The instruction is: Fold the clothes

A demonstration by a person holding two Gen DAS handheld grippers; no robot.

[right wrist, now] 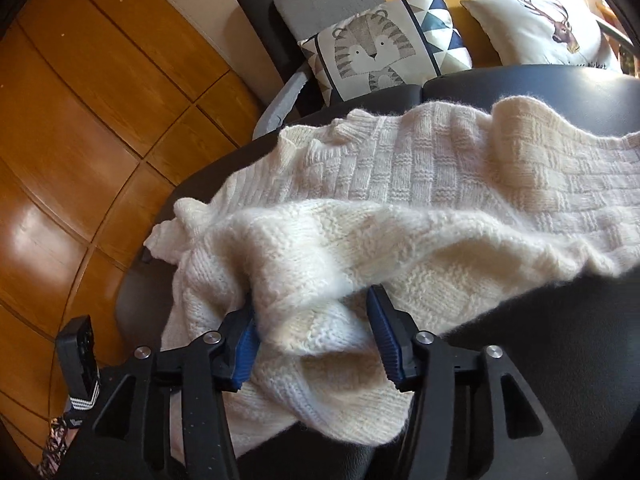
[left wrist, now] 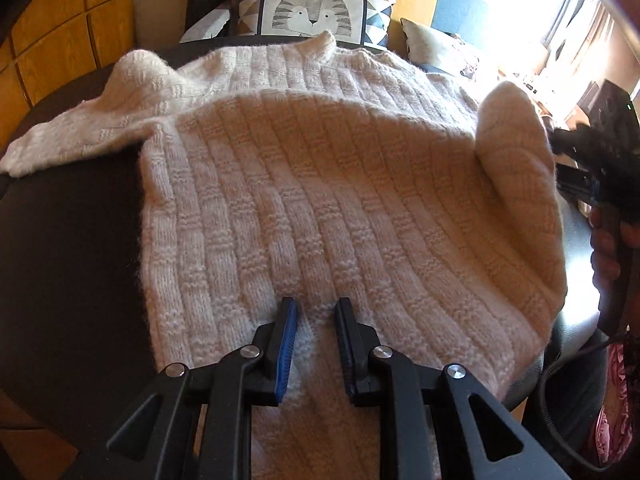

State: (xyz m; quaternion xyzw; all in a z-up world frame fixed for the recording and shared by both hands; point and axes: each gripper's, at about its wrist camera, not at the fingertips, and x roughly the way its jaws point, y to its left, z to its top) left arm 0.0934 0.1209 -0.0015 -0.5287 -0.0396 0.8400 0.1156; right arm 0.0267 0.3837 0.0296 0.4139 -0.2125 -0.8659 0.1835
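Note:
A cream knitted sweater lies spread on a dark leather seat, with one sleeve stretched out to the left. My left gripper points down at the near hem, open by a narrow gap, with knit under the gap and its blue pads not pressing on it. In the right wrist view the sweater has its near side folded over into a thick roll. That roll lies between the wide-apart blue pads of my right gripper, which is open. The roll touches the left pad.
A tiger cushion and a deer cushion lean behind the seat. Wooden floor lies to the left. A person's hand holds the right tool at the sweater's raised right edge. Bare leather shows at right.

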